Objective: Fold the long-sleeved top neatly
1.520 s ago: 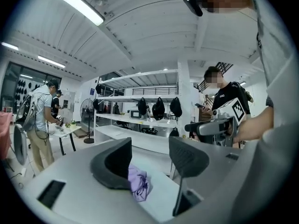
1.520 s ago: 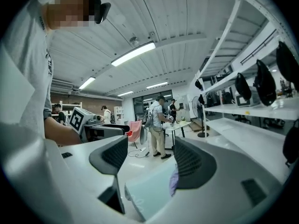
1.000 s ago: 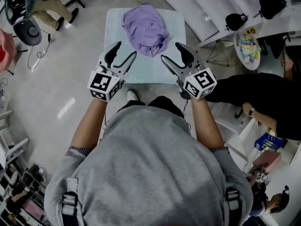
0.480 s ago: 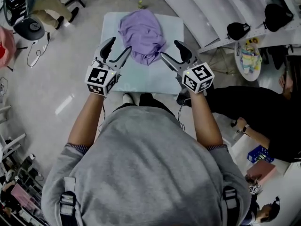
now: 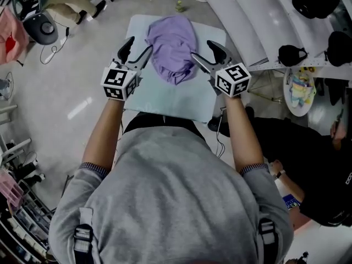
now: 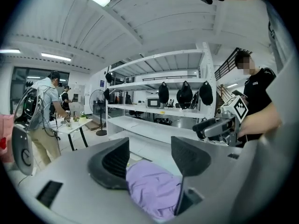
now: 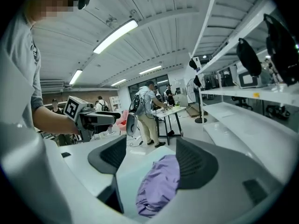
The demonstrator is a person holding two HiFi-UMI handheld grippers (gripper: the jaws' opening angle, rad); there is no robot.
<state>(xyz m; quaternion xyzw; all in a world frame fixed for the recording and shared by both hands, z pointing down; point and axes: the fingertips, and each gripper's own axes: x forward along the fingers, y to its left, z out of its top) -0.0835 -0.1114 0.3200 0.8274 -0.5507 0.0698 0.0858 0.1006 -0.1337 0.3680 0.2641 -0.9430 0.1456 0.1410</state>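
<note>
Currently we hold both grippers over the small pale table point(image 5: 168, 100), one on each side of the long-sleeved top point(image 5: 171, 45). The top is lilac, unfolded, and bunched into a rumpled heap on the far half of the table, roughly centred between its left and right edges. We cannot tell the sleeves from the body. Left gripper point(image 5: 138, 47): jaws apart, nothing between them, tips beside the heap's left edge. From the head view we cannot tell whether they touch the cloth. In the left gripper view the dark ribbed pads point(image 6: 111, 160) stand well apart, and the top point(image 6: 152, 190) shows low in the gap, lying beyond the jaws and not clamped. Right gripper point(image 5: 202, 50): jaws likewise apart and empty, tips just beside the heap's right edge. In the right gripper view the top point(image 7: 159, 185) lies on the table beyond the open gap, its far side partly hidden by the right-hand pad. Each gripper view also catches the opposite gripper across the table: the right gripper point(image 6: 208, 129) in the left gripper view and the left gripper point(image 7: 106, 119) in the right gripper view, both at roughly matching height. White shelving point(image 5: 242, 15) runs along the table's right side. A person in black point(image 5: 313, 164) is at the right of the head view.
</note>
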